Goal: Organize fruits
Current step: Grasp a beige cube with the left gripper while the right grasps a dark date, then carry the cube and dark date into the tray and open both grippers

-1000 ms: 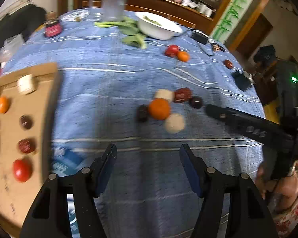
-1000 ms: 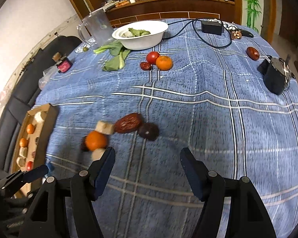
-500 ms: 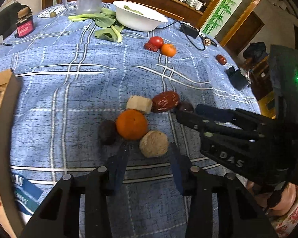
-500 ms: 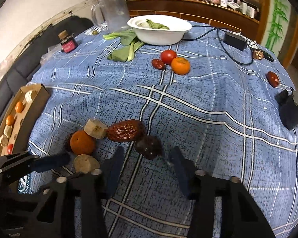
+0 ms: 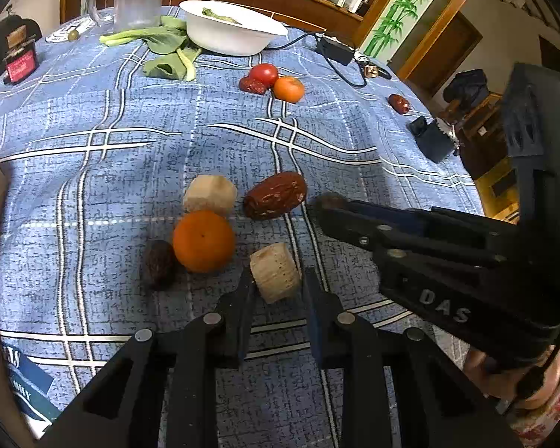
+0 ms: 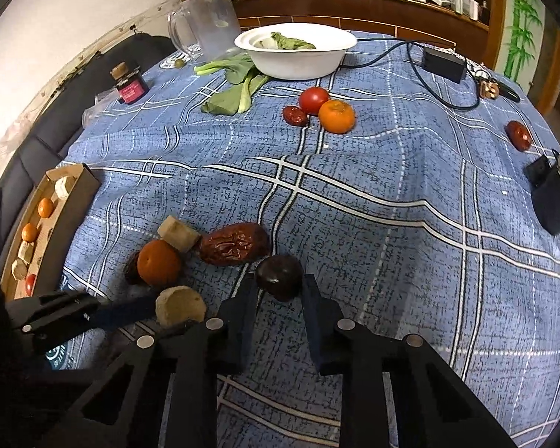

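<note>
Left wrist view: your left gripper sits low at 6 o'clock, jaws drawn in tight on a pale beige cut cylinder, a fingertip pressed to each of its sides. Just off at 10 o'clock from it lies a mandarin, touching a second pale chunk at its 12 o'clock and a dark wrinkled fruit at its 9 o'clock. A big red date lies at 1 o'clock from the mandarin, close to the chunk. Your right gripper reaches in from 3 o'clock, its tips just beside the date.

Right wrist view: your right gripper is closing, jaws either side of a dark round fruit on the blue plaid tablecloth; the fingertips look to meet its sides, though contact on the right side is hard to judge. The date lies just at 11 o'clock from it. Your left gripper comes in from 9 o'clock with the cylinder at its tips.

A cardboard tray at the 9 o'clock edge holds small oranges, pale chunks and a red fruit in a row. Far side, toward 12 o'clock: a white bowl with greens, loose bok choy, a clear jug. Below the bowl, a tomato, an orange and a small date cluster together. One lone date lies at 2 o'clock.
</note>
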Motion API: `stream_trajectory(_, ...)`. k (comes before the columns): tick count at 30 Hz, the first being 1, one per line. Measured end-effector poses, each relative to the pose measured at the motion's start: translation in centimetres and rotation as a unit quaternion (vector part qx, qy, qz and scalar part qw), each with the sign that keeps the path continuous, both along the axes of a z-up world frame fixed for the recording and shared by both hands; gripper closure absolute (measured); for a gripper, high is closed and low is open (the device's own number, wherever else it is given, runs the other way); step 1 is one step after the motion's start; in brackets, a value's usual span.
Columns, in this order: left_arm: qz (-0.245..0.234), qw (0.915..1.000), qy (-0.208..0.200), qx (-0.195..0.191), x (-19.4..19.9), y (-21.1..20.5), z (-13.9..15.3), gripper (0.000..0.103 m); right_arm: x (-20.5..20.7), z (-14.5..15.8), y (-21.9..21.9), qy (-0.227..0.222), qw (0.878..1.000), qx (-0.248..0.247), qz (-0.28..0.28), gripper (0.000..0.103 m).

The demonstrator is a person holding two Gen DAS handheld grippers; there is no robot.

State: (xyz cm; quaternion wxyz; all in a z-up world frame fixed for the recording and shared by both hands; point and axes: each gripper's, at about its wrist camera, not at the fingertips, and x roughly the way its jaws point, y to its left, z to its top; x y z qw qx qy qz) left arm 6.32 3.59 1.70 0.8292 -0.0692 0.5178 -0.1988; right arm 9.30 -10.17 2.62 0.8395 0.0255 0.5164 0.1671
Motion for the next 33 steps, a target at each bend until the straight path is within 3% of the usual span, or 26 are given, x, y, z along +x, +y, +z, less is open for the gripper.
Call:
stream_trajectory(9,0.016,0.9998,-0.008,-0.004,-1.6,1.9,1.5,0.080,-1.5,1.3,-1.1,0.002,0.999,0.024,-0.022,0.078)
stream_trajectory(18,0.057,0.9979,-0.016,-0.024,-4.9,7.8,4.4,0.080,-4.0,2.7,1.1,0.015,0.997,0.069,-0.023,0.078)
stream_trajectory(25,0.107,0.9942,-0.013,-0.006,-8.3,15.8,5.5,0.079,-5.9,5.0,6.6,0.015,0.994,0.108,0.005,0.077)
stream_trajectory(33,0.168,0.9848,0.012,0.045,-12.7,26.0,4.2,0.079,-9.1,6.3,16.9,0.034,0.987,0.138,0.080,0.077)
